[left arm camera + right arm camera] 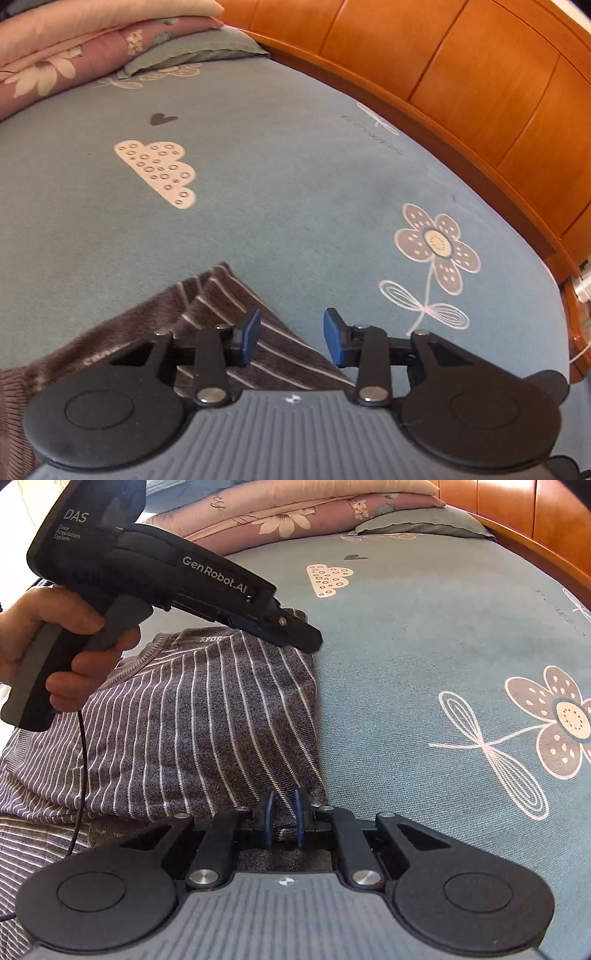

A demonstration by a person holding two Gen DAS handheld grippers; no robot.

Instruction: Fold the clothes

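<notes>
A grey shirt with thin white stripes [207, 716] lies folded on the bed, its folded edge running along the right side. My right gripper [284, 819] is shut on the near corner of that edge, and fabric shows between its blue pads. At the far corner of the shirt, a hand [55, 635] holds my left gripper [299, 635]. In the left wrist view my left gripper [291, 339] stands open. The striped shirt's corner [221, 302] lies under its left finger [249, 338], and no pad presses on it.
The blue-grey bed sheet [295, 166] with cloud and flower prints stretches ahead and to the right. A curved wooden headboard [480, 92] borders it. Folded floral quilts [295, 513] and a grey-green pillow [199, 51] are stacked at the far end.
</notes>
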